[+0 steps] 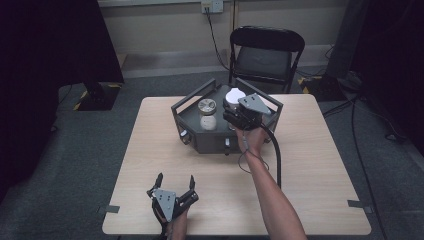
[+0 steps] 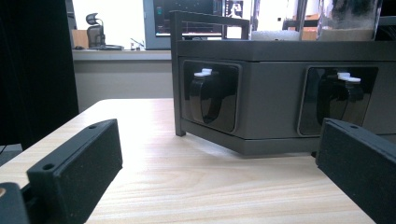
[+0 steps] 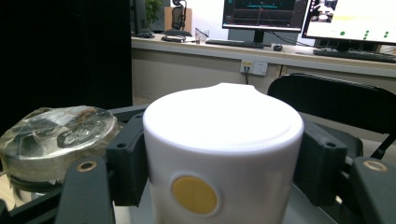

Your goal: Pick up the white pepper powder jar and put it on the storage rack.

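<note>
While the right gripper [image 1: 239, 111] reaches over the dark tray [image 1: 192, 117] near the table's [image 1: 310, 165] far edge, its jaws close on both sides of a white canister [image 3: 223, 158] with a yellow dot, at the tray's right end. A glass jar [image 1: 207, 113] with a faceted lid stands just left of it. The left gripper [image 1: 175, 182] rests near the front edge, jaws wide, holding nothing, facing the tray's front wall.

Glass jar [image 1: 207, 114] crowds white canister [image 1: 234, 96]; near tabletop [image 1: 150, 150] open.
</note>
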`<state>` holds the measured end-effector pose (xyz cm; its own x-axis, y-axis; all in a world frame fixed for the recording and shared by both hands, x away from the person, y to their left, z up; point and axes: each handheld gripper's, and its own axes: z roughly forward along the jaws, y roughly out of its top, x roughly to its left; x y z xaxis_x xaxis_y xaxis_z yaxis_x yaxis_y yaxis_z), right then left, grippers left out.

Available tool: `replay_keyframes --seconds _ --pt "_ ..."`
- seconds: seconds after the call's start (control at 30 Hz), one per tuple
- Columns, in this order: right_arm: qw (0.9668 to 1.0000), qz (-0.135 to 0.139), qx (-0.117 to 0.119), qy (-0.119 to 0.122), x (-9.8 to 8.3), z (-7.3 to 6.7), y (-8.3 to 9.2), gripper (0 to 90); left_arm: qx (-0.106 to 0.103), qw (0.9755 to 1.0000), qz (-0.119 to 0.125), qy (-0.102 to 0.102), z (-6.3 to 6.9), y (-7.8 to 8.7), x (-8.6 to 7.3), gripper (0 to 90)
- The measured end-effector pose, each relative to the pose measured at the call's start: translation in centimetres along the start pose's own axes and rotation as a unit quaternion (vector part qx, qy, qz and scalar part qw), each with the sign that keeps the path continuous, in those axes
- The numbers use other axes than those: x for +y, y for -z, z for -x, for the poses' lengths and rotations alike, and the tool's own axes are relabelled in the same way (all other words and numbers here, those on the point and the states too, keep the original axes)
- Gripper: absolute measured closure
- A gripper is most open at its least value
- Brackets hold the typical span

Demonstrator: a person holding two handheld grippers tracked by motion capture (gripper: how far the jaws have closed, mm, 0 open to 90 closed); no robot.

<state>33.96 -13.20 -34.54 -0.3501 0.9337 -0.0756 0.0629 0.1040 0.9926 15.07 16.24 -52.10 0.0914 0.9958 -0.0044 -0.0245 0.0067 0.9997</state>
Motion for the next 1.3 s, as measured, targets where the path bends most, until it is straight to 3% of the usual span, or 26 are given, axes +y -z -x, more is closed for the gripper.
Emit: replay_keyframes --seconds 0.17,0.5,1.2,1.3 --pt "1.0 0.007 -0.001 -0.002 -0.43 0.01 0.21 30.4 0.0 1.0 0.0 0.0 0.0 0.0 0.0 0.0" --pt "0.9999 -0.009 0.004 -0.009 0.16 0.51 0.53 30.4 0.001 1.0 0.0 0.0 0.05 0.0 0.0 0.1" --pt "0.9998 -0.013 0.009 -0.009 0.33 0.83 0.51 29.9 0.002 1.0 0.0 0.0 0.08 0.01 0.0 0.1" --pt "0.9999 -0.011 0.004 -0.004 0.22 0.61 0.51 21.2 0.002 1.0 0.0 0.0 0.08 0.01 0.0 0.1"
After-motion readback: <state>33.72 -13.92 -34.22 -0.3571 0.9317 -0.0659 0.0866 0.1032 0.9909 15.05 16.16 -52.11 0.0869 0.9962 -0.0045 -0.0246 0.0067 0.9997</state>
